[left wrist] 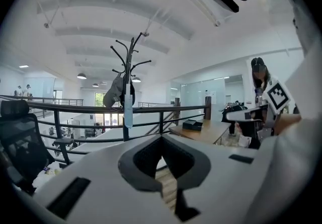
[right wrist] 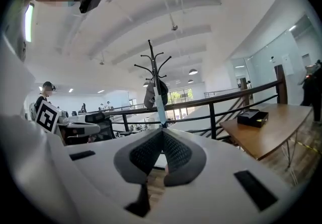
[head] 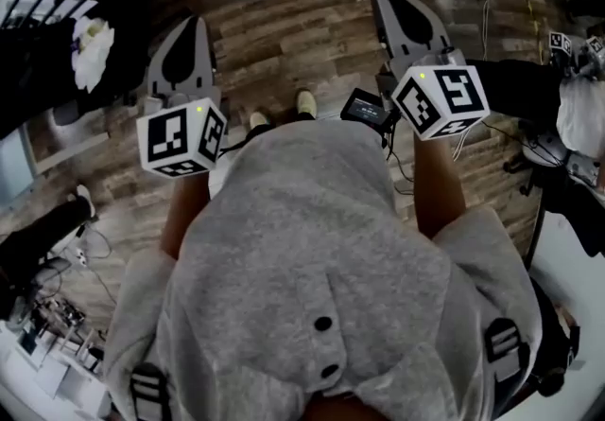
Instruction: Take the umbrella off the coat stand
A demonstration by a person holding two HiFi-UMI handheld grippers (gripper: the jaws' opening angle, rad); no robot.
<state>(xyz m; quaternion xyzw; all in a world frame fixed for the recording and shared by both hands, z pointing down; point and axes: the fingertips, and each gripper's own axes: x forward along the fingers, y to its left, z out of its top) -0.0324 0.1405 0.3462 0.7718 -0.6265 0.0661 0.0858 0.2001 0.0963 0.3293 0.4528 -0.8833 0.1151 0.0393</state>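
A brown wood-plank floor (head: 302, 41) spreads under the person, whose light grey hooded top (head: 312, 249) fills the lower part of the head view. A black metal railing (left wrist: 100, 109) runs across the far side of the room. In the right gripper view, a long brown wooden table (right wrist: 271, 132) stands at the right, in front of the railing. A tall black coat stand with curved hooks (right wrist: 153, 62) rises by the railing, well apart from both grippers. A dark grey garment (right wrist: 150, 96) hangs on it.

The left gripper (left wrist: 162, 137), white with dark grey pads, is held out ahead of the person and tilted slightly down. Its jaws are closed tip to tip with nothing between them. The matching right gripper (right wrist: 162, 131) is held out beside it, also with its jaws together and empty. Each carries a white cube with black square markers.

The slim pale blue folded umbrella (right wrist: 160, 107) hangs straight down along the stand's pole, just beside the garment and crossing in front of the railing's top bar. A small black box (right wrist: 253, 116) lies on the table.
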